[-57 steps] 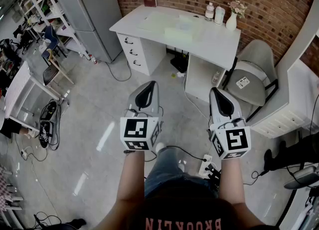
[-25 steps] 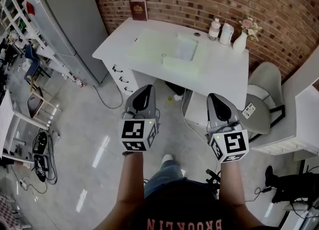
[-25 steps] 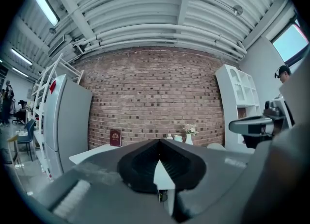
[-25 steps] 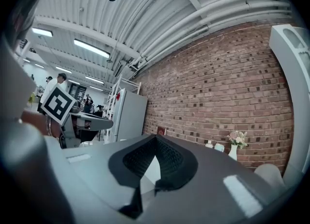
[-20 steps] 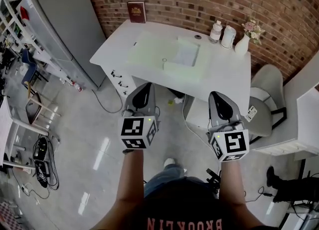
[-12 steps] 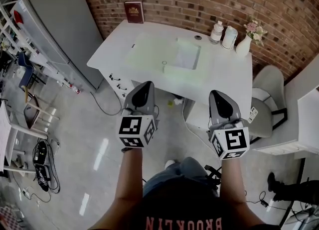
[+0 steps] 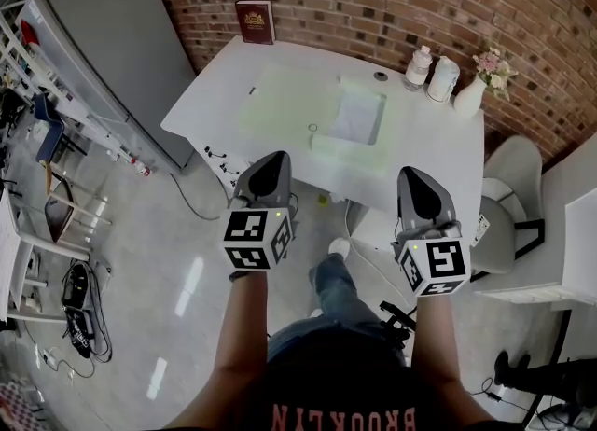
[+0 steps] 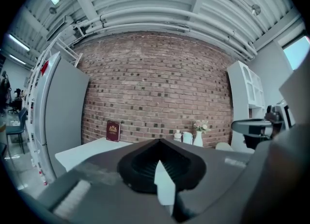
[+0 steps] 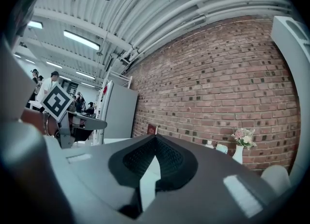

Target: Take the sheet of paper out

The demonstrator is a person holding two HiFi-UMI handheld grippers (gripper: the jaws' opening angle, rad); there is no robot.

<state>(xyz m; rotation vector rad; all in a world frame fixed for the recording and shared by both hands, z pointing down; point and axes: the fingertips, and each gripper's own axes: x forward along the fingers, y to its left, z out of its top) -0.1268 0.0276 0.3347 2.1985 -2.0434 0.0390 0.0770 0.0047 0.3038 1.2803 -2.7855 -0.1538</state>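
Note:
A white sheet of paper lies on a pale green mat on the white desk by the brick wall. It seems to sit in a clear sleeve, though I cannot tell for sure. My left gripper hangs in the air just short of the desk's front edge, shut and empty. My right gripper is level with it over the desk's front right part, also shut with nothing in it. In the left gripper view the left gripper points at the wall above the desk. The right gripper does the same in its own view.
A maroon book leans on the wall at the desk's back left. Two bottles and a vase of flowers stand at the back right. A grey chair sits right of the desk, a grey cabinet left, with drawers under the desk.
The person has walked up to the desk, so it now lies closer and both grippers have reached its front edge. Both pairs of jaws have stayed shut.

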